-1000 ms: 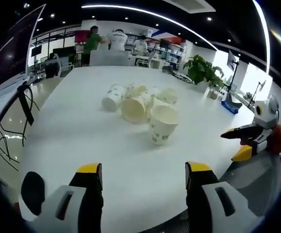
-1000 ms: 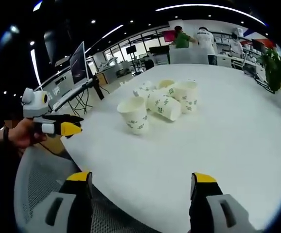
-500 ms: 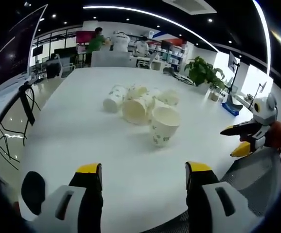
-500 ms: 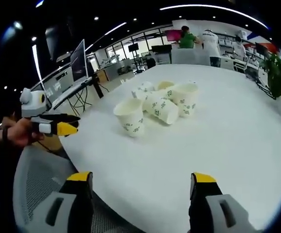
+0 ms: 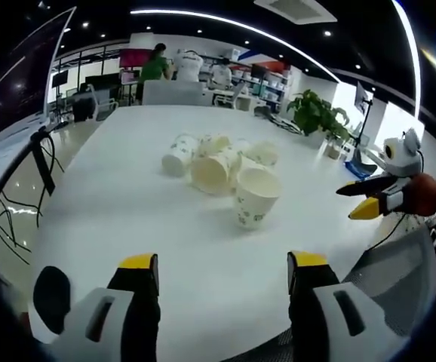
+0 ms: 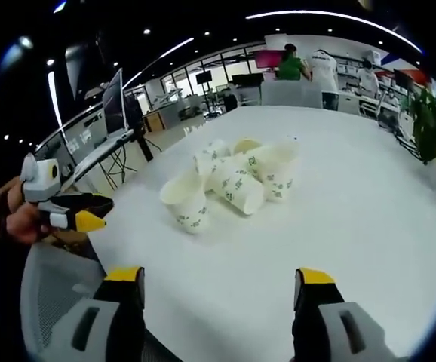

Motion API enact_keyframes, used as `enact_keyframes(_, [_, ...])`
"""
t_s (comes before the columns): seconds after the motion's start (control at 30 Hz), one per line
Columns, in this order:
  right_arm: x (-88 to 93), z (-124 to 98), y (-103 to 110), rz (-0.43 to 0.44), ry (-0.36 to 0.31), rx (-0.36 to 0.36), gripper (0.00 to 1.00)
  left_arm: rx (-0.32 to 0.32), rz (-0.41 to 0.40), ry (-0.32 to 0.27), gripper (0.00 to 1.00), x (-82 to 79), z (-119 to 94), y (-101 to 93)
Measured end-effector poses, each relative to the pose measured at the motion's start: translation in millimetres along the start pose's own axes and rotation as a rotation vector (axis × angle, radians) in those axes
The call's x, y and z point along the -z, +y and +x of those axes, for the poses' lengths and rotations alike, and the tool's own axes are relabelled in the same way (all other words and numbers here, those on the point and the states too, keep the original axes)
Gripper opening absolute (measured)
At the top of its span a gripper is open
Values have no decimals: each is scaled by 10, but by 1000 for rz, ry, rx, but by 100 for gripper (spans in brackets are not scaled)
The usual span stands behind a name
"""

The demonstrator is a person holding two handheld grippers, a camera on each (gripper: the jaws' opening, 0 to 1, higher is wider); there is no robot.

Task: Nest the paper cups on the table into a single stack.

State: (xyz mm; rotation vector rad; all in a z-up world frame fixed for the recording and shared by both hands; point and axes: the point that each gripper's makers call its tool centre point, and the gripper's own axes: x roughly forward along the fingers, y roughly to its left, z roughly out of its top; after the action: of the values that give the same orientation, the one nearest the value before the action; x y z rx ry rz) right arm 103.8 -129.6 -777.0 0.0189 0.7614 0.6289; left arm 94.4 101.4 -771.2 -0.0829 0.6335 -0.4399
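Mid-table (image 5: 90, 204), the cups (image 5: 218, 170) lie loosely heaped, one upright nearest. Both the left gripper (image 5: 223, 273) and right gripper (image 6: 219, 288) hang apart, empty. Tipped cups probably roll if nudged during a grab.

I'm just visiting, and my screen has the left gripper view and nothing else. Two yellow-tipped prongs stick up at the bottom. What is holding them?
Observer: A person's hand holds that left gripper, just off the edge of the white table.
Operator: And the other tool on my right, is it carrying a paper cup?
Observer: No. The right gripper view shows the right gripper with its jaws wide apart and nothing between them. The paper cups sit ahead of it on the table.
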Motion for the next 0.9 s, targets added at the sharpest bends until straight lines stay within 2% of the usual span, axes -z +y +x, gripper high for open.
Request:
enact_keyframes(0.3, [-314, 53, -137, 33, -28, -3, 81, -3, -7, -13, 68, -30, -22, -13])
enact_keyframes(0.47, [-518, 86, -270, 96, -63, 5, 81, -2, -3, -16, 68, -30, -15, -1])
enact_keyframes(0.6, [-598, 133, -350, 147, -86, 13, 81, -2, -3, -19, 68, -31, -11, 1])
enact_keyframes(0.9, [-751, 191, -390, 165, -119, 10, 83, 12, 5, -5, 68, -16, -7, -58])
